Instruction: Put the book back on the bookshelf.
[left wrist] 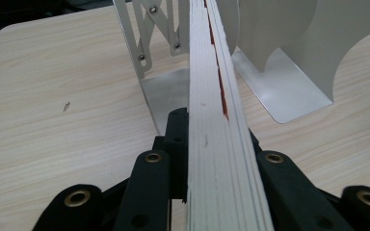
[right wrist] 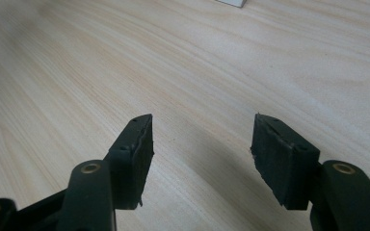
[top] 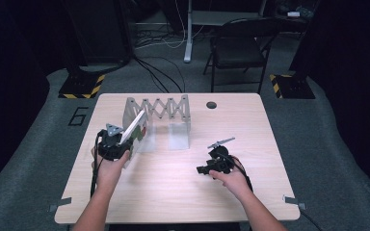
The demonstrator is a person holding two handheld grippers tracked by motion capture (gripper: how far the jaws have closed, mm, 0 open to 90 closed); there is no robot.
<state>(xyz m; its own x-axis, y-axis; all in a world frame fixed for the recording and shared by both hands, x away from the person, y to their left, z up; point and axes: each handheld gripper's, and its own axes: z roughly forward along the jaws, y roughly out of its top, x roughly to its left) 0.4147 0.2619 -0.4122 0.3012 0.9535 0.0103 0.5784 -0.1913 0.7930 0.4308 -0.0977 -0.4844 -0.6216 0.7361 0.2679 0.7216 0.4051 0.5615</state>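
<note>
Gripping a thin white book [left wrist: 221,144] edge-on between its two black jaws, left hand-held gripper [top: 120,144], at the left side of the pale wooden counter [top: 173,192]. In the left gripper view, clamped on both flat faces, page edges stacked in fine pale lines, with a narrow red-orange streak along the right side of the edge. In the high view, tilted up and away from the left hand [top: 108,168], upper end leaning toward the left bay of the grey metal expanding book rack [top: 159,108], whose scissor lattice runs along the back. Green and red patches just visible on the cover's lower part, too small to read. In the left gripper view, bent metal foot plates of the rack flat on the counter just beyond the jaws, one to the left of the book's edge, one to the right.

Resting low near the counter's right centre, right hand-held gripper [top: 212,167], held by the right hand [top: 231,180], well apart from the rack. In the right gripper view, jaws spread wide, nothing between the pads [right wrist: 142,154], bare wood grain beneath.
</note>
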